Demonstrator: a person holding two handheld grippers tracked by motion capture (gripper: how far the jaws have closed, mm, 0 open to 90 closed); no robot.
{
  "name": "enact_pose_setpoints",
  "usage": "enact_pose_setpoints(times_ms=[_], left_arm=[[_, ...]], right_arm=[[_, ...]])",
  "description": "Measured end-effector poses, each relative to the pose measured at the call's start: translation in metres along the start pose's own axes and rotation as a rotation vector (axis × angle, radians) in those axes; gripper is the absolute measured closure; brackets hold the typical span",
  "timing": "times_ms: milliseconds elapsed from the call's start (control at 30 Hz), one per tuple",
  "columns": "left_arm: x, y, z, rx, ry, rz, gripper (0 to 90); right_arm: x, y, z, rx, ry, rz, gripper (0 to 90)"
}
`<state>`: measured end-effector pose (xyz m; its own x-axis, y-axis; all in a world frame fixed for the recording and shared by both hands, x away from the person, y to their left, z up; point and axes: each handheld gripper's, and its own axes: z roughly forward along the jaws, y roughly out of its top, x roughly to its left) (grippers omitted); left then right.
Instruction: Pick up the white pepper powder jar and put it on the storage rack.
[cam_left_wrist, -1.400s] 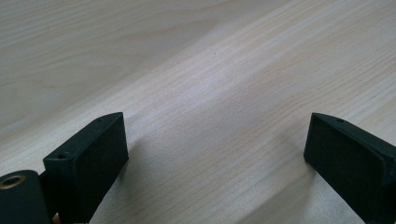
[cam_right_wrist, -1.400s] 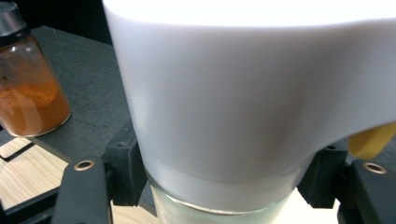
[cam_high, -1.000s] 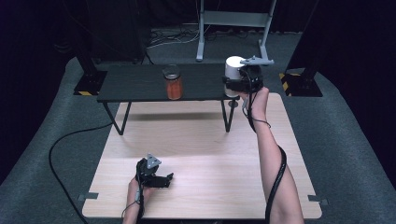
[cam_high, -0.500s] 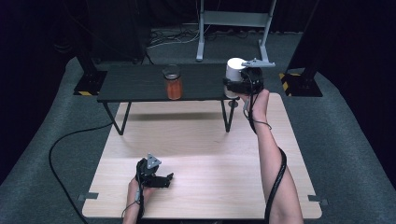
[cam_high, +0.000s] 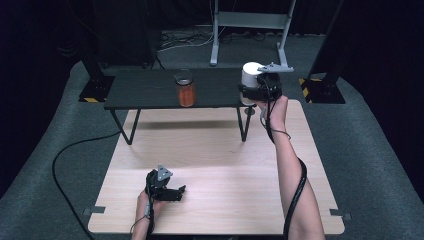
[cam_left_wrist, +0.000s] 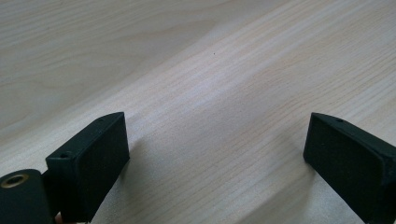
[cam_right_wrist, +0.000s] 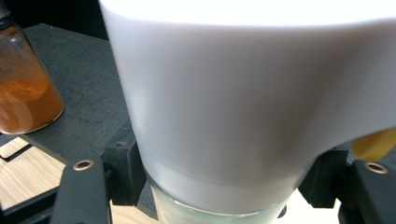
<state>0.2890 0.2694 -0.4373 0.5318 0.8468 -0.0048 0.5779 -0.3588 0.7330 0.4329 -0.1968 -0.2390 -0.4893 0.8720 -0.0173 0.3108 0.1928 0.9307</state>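
A white-topped container with a clear glass base stands at the right end of the low black table. My right gripper is shut on its lower part. In the right gripper view the container looms close, with one jaw on each side of my right gripper. A glass jar of orange powder stands mid-table, apart from the container and to its left. My left gripper lies on the pale wooden board near its front edge. It is open, with bare wood between its fingers.
A black cable curls over the grey carpet left of the board. A metal stand rises behind the table. Dark post bases with yellow-black tape flank the table's ends.
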Motion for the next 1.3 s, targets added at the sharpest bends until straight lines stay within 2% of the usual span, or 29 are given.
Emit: enact_pose_setpoints(times_ms=[100,200,467,700,833,1033,1300], left_arm=[[0.000,0.000,0.000,0.000,0.000,0.000,6.6],[0.000,0.000,0.000,0.000,0.000,0.000,6.6],[0.001,0.000,0.000,0.000,-0.003,0.000,6.7],[0.001,0.000,0.000,0.000,-0.003,-0.001,6.7],[0.001,0.000,0.000,0.000,-0.003,0.000,6.7],[0.001,0.000,0.000,0.000,-0.004,-0.001,6.7],[0.001,0.000,0.000,0.000,-0.004,-0.001,6.7]], right_arm=[[0.000,0.001,0.001,0.003,0.001,0.001,29.0],[0.001,0.005,0.004,0.038,-0.007,0.001,25.9],[-0.004,0.007,0.006,0.091,0.023,0.010,12.3],[-0.001,0.020,-0.003,0.196,0.043,-0.014,6.5],[0.001,0.020,-0.014,0.249,0.043,-0.028,4.9],[0.000,0.008,-0.032,0.315,0.069,-0.051,3.1],[0.006,-0.030,-0.049,0.377,0.095,-0.081,0.5]])
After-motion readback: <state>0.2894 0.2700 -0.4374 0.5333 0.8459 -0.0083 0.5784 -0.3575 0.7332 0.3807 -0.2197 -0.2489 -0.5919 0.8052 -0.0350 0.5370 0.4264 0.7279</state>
